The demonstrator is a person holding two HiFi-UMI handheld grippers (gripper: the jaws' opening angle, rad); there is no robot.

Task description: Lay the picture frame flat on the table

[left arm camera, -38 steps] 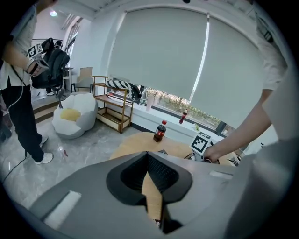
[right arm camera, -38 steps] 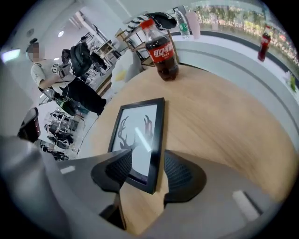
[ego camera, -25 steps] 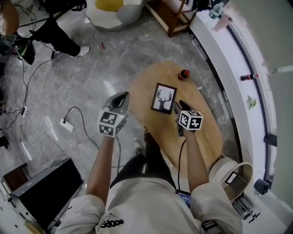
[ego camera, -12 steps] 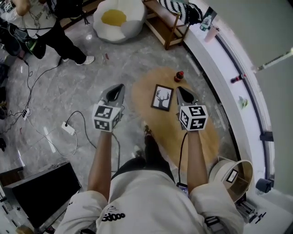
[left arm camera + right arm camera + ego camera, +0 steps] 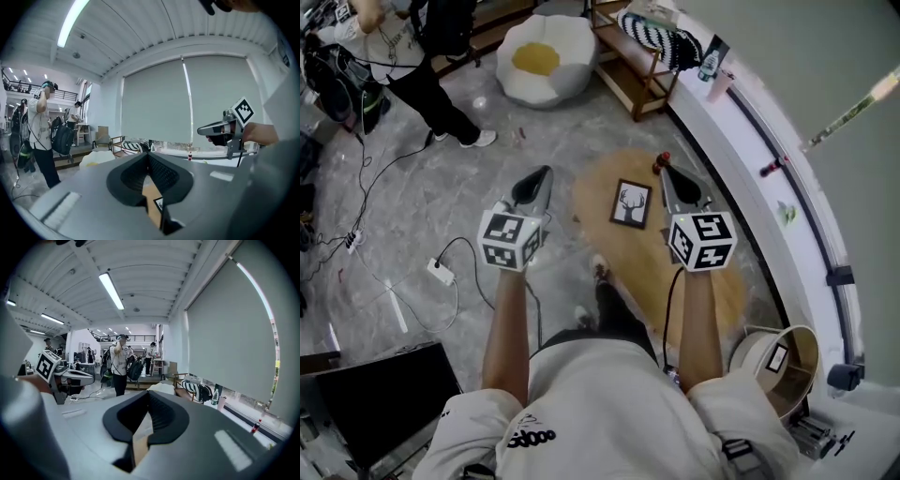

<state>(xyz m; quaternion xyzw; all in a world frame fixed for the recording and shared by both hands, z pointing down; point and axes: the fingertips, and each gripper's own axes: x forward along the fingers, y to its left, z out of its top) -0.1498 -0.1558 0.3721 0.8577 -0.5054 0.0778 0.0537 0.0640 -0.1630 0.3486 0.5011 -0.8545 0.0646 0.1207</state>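
The head view looks steeply down from above the person, past both forearms, so the oval worktop point(image 5: 703, 272) sits well below and small in frame. The left gripper view rides close behind the jaws of the left gripper point(image 5: 542, 174) and faces level toward the far window blind point(image 5: 187, 103), with the right gripper point(image 5: 200, 130) at its right edge. The right gripper view also faces level, taking in the room to the left. All three views share the striped cushion point(image 5: 661, 37).

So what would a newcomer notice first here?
The black-framed deer picture lying flat on the oval wooden table, centre of the head view. The left tool and right tool hover either side of it, both shut and empty.
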